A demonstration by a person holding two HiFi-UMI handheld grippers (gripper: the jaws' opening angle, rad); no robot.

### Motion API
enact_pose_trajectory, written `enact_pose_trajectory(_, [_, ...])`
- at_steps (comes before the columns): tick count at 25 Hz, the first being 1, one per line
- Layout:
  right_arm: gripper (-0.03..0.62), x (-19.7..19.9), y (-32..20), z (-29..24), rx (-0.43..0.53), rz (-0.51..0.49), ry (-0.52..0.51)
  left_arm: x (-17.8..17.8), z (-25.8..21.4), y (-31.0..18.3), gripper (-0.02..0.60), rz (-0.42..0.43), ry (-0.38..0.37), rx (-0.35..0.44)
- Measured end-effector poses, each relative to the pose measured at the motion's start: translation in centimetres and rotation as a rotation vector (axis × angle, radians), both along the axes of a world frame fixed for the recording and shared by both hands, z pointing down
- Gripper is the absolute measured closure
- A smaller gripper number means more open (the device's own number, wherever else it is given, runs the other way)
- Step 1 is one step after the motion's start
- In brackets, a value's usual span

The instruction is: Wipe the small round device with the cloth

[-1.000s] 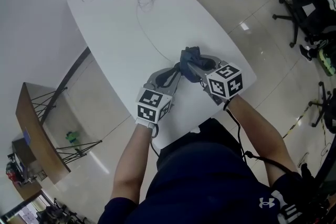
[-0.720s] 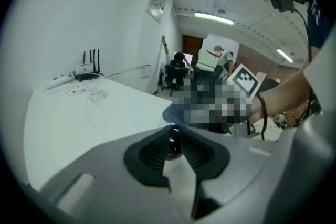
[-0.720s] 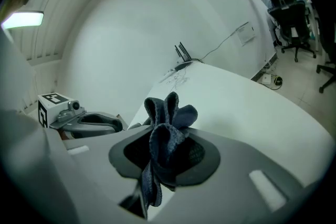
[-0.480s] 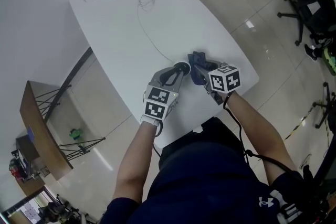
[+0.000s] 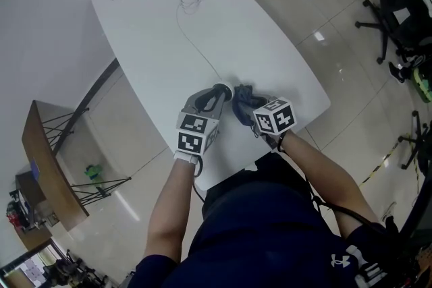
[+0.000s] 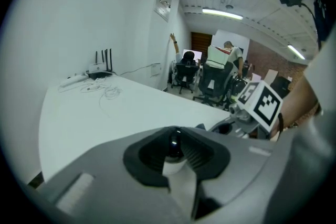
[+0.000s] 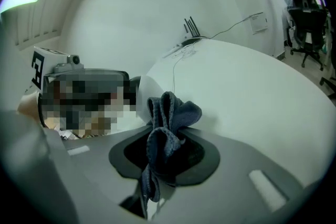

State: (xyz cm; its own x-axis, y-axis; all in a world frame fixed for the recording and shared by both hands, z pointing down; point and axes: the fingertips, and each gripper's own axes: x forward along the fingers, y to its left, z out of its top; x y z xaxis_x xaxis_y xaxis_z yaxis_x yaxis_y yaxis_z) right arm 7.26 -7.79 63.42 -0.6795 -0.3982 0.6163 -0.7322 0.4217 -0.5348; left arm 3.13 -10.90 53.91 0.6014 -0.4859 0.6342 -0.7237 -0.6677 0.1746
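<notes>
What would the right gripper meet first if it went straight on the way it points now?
Probably the white table: the right gripper, shut on the blue cloth, points down at its bare top. The cloth would touch first.

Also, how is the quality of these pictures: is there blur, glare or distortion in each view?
Head view: sharp and evenly lit, with a glare spot on the floor. Left gripper view: strong fisheye, dark corners; the small round device is too near, so soft. Right gripper view: same fisheye; the cloth is fairly sharp, the table behind it pale and washed.
</notes>
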Motion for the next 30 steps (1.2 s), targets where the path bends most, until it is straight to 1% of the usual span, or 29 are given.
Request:
enact_pose_trajectory(2, [0.495,0.1,0.0,0.0,0.003,-0.003,0.003,-0.4,-0.1,0.0,0.512,-0.010,0.005,-0.002])
enact_pose_trajectory(4, [0.494,1.2,-1.0,-0.7,0.026,0.030,0.016,-0.6,-0.4,0.0,0.512,-0.016,0.007,0.010])
enact_pose_trajectory(6, [0.494,2.7,-3.1,-2.8,0.093,0.070,0.030,-0.5,-0.7,-0.2,0.512,-0.016,0.007,0.034])
enact_pose_trajectory(8, [0.494,3.1,-5.8,-6.1,0.205,0.061,0.035,0.0,-0.6,-0.2,0.512,-0.002,-0.003,0.044])
enact_pose_trajectory(9, [0.494,2.6,-7.1,-7.9,0.264,0.026,0.030,0.3,-0.4,-0.3,0.512,0.005,-0.013,0.045])
enact_pose_trajectory(11, [0.494,0.2,-8.7,-11.1,0.355,-0.102,0.013,0.6,-0.1,-0.2,0.512,0.005,-0.021,0.035])
enact_pose_trajectory(12, [0.494,-1.4,-8.9,-12.2,0.381,-0.183,0.008,0.6,-0.1,0.0,0.512,-0.001,-0.018,0.025])
enact_pose_trajectory(14, [0.496,-4.2,-8.4,-13.2,0.399,-0.336,0.015,0.6,-0.2,0.3,0.512,-0.017,-0.009,0.009])
enact_pose_trajectory(15, [0.496,-5.2,-7.9,-13.1,0.396,-0.393,0.025,0.6,-0.3,0.4,0.514,-0.024,-0.003,0.009])
enact_pose_trajectory(16, [0.496,-5.8,-7.5,-12.7,0.386,-0.429,0.038,0.6,-0.3,0.4,0.514,-0.030,0.001,0.011])
enact_pose_trajectory(17, [0.496,-5.9,-7.2,-12.1,0.372,-0.443,0.053,0.7,-0.2,0.3,0.517,-0.033,0.001,0.013])
enact_pose_trajectory(19, [0.496,-5.2,-7.6,-10.3,0.333,-0.406,0.067,0.7,-0.1,0.2,0.522,-0.037,-0.001,0.014])
enact_pose_trajectory(22, [0.497,-3.3,-8.8,-8.3,0.237,-0.259,-0.008,0.7,-0.3,-0.1,0.526,-0.043,0.010,0.018])
enact_pose_trajectory(23, [0.497,-2.5,-9.3,-7.6,0.209,-0.218,-0.017,0.7,-0.3,-0.2,0.528,-0.047,0.014,0.017])
enact_pose_trajectory(24, [0.497,-1.8,-9.5,-6.7,0.190,-0.194,-0.005,0.5,-0.3,-0.3,0.528,-0.051,0.014,0.014])
enact_pose_trajectory(27, [0.497,-0.7,-8.7,-3.6,0.144,-0.200,0.046,0.3,-0.2,-0.2,0.529,-0.056,0.009,0.008])
enact_pose_trajectory(30, [0.497,-0.3,-7.2,-1.3,0.104,-0.212,0.064,0.5,-0.4,-0.2,0.528,-0.062,0.019,0.019])
